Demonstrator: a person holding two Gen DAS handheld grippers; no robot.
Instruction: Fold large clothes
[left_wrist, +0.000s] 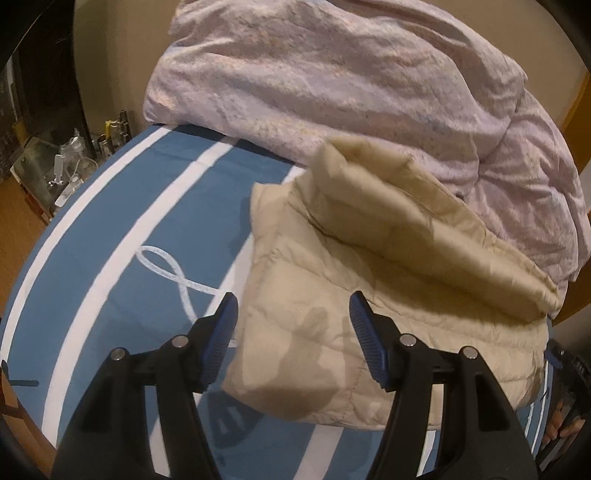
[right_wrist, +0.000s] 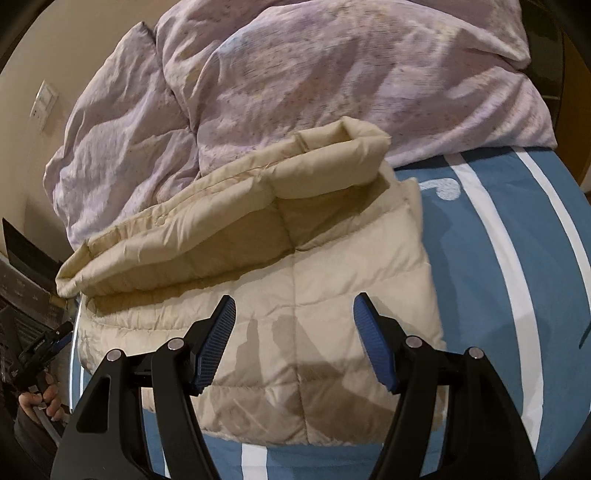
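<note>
Beige quilted jacket lies folded on the bed; both claws, left and right, hover spread and empty. Likely next: grip its near edge, fold again.

One beige jacket, one lilac duvet, perhaps two tongs.

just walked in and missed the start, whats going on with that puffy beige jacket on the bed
A person is folding a beige quilted puffer jacket with a handheld two-finger gripper in each hand. The jacket lies folded into a compact bundle on the blue bedsheet with white stripes, in front of a rumpled pale pink duvet. The left gripper and the right gripper both hover over the jacket's near edge, jaws open, holding nothing.
</note>
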